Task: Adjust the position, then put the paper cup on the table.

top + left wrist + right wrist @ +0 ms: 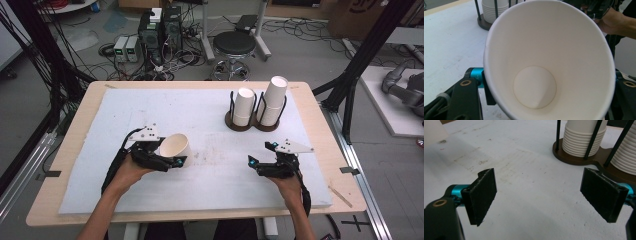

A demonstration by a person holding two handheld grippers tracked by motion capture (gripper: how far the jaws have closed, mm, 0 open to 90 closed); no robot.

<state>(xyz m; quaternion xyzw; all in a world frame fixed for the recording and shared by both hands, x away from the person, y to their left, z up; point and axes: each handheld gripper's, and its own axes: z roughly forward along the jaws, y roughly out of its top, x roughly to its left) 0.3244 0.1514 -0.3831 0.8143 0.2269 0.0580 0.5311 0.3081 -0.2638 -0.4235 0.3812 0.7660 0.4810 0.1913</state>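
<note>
One paper cup (176, 146) is already out of the holder and gripped by the left gripper (167, 159), whose fingers (487, 87) pinch its wall. The cup lies tilted on its side just above the white mat (200, 170), left of the worktop's middle, and the left gripper view looks straight down into its mouth. The right gripper (260, 162) rests toward the near right part of the worktop with its fingers (482, 195) spread wide and nothing between them. The cup holder (254, 117) near the far edge keeps two stacks of cups (244, 106), the right one taller. Judging from this, a single cup has been separated; where it should be set down, or stacking it back, appears to be what is left.
</note>
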